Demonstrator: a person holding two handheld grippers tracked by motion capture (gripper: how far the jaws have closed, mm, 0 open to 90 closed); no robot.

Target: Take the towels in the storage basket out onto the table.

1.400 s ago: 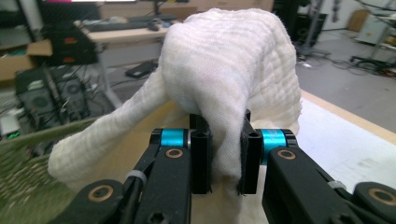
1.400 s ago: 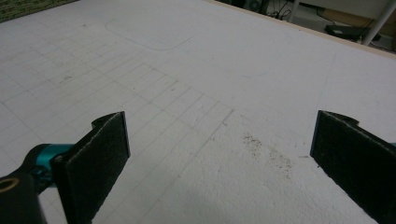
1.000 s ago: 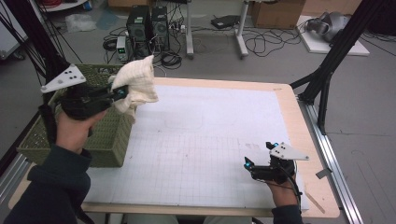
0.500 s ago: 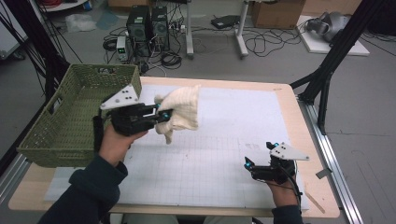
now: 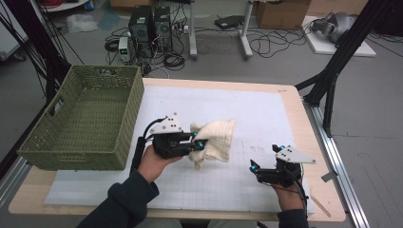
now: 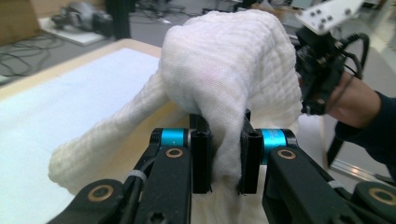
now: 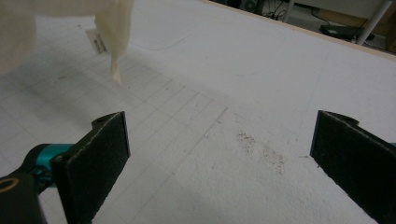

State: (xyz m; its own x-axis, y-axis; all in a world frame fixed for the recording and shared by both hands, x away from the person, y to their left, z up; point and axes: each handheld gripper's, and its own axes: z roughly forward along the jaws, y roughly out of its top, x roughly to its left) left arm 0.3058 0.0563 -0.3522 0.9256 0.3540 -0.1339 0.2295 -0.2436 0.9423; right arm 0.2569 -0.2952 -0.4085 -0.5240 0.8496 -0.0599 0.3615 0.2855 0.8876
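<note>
A cream cloth (image 5: 216,137) hangs bunched from my left gripper (image 5: 197,142), low over the middle of the white gridded mat (image 5: 247,109). In the left gripper view the gripper (image 6: 224,158) is shut on a fold of the cloth (image 6: 224,70), which bulges above the jaws and trails down to the left. My right gripper (image 5: 263,156) rests near the mat's front right and points left toward the cloth. Its jaws stand wide apart in the right gripper view, where the gripper (image 7: 219,158) has nothing in it and a corner of the cloth (image 7: 112,28) dangles at the top left.
A green woven basket (image 5: 71,154) stands on the table's left side, close to the left hand. The wooden table edge (image 5: 304,123) runs along the right. Beyond the table, computers, cables and black frame legs stand on the floor.
My left gripper has carried the cloth from above the basket rightward and down to the middle of the mat. The right gripper has stayed where it was.
</note>
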